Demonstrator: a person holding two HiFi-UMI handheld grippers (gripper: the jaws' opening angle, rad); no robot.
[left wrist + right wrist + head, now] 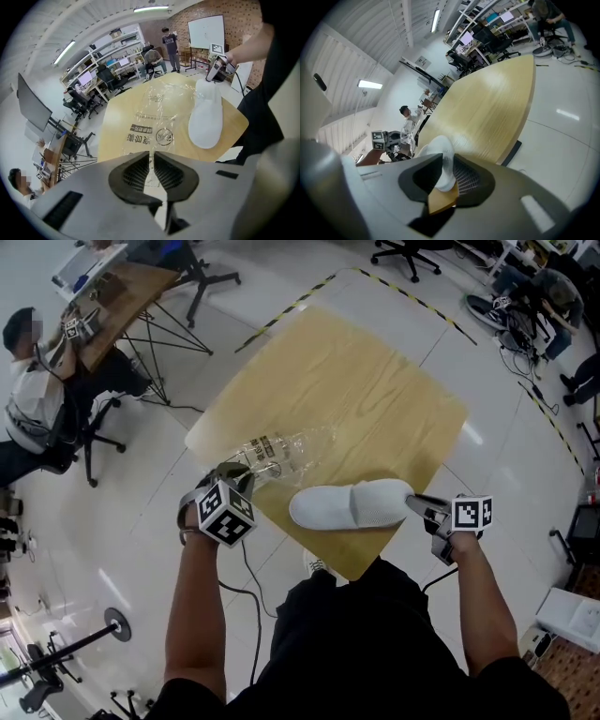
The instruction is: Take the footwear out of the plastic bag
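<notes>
Head view, slipper [352, 505] on table [375, 381], tiled floor [112, 549]

Bright, even light from ceiling strips [151, 8] w/ glare on floor [472, 435] — gripper views fisheye, corners black.

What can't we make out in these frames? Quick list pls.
- Print on the plastic bag: left gripper view, too small and creased to read.
- Slipper end in the right claw: head view, covered by the claw.
- Rest of the slipper: right gripper view, claw body blocks all but one end.
</notes>
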